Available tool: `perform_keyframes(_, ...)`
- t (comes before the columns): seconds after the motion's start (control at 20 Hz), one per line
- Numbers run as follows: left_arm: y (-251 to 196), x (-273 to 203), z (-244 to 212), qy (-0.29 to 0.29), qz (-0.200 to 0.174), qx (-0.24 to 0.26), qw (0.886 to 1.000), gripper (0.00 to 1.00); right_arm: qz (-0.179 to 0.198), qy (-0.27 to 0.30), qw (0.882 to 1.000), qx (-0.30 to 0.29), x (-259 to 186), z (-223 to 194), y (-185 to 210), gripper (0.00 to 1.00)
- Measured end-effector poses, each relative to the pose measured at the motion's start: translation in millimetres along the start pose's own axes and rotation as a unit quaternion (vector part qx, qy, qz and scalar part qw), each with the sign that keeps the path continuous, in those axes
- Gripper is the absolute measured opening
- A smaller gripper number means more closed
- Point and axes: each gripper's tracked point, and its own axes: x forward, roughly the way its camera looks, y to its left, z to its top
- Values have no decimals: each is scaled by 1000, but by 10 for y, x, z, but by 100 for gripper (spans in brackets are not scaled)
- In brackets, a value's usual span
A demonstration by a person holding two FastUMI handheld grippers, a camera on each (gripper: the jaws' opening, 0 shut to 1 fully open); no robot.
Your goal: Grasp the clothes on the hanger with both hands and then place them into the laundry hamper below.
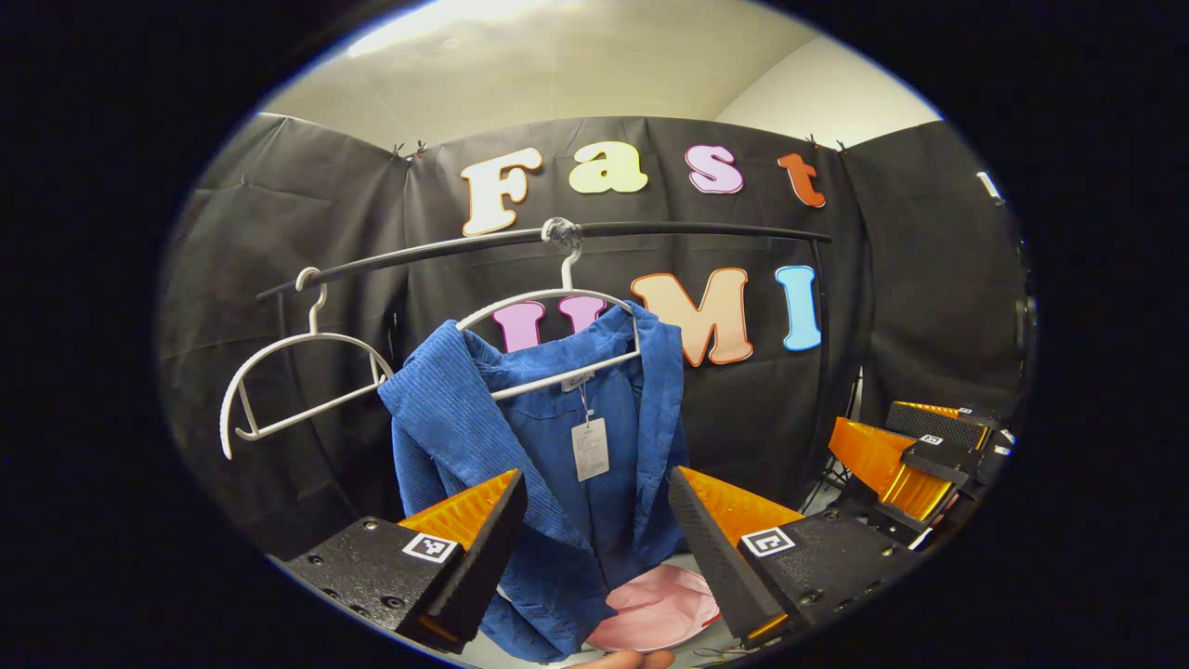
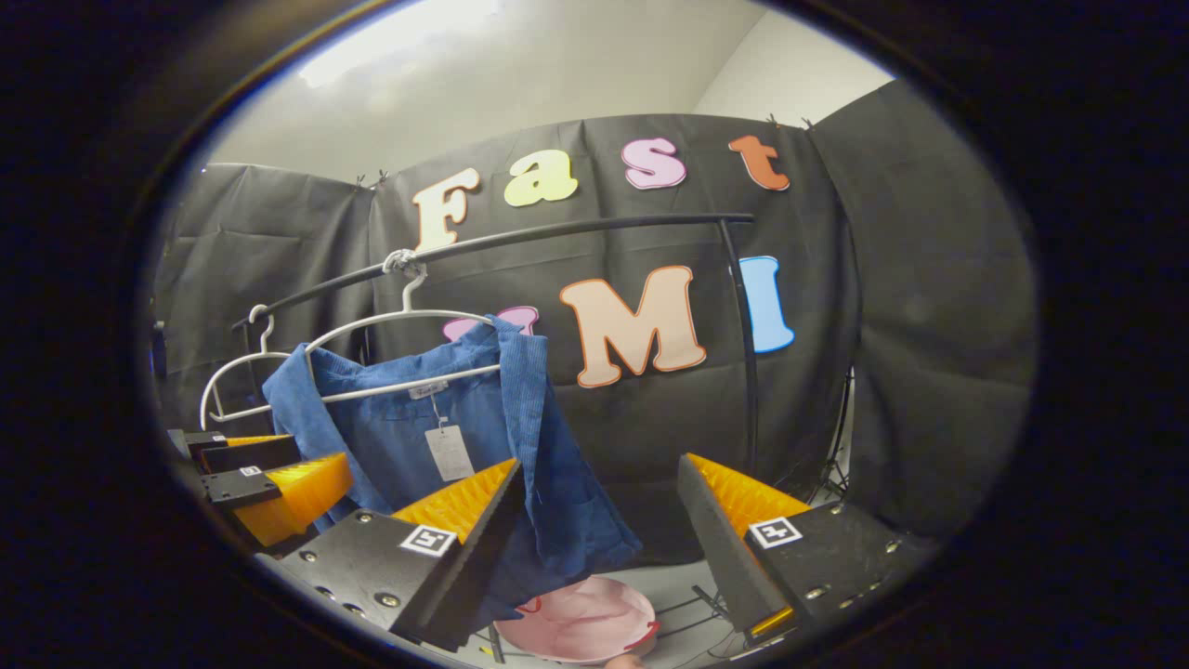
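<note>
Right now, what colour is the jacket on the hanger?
Blue, with a fine ribbed texture; the jacket shows best in the left gripper view.

Each gripper, left [image 1: 594, 539] and right [image 2: 594, 534], has two wedge-shaped fingers with ribbed inner faces, mounted on black blocks dotted with small screws; a square black-and-white marker sits on each block, at about 7 and 5 o'clock
</note>
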Motion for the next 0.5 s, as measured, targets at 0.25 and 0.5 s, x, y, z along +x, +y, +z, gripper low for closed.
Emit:
perform_keyframes(0.25,212,42,-109,11,43,-5,999,97,21,16,1000,-11,330,-83,75,99)
perform_keyframes(0.5,380,94,-17,-6,96,8,995,95,61,23,998,-5,718,-111,250,99)
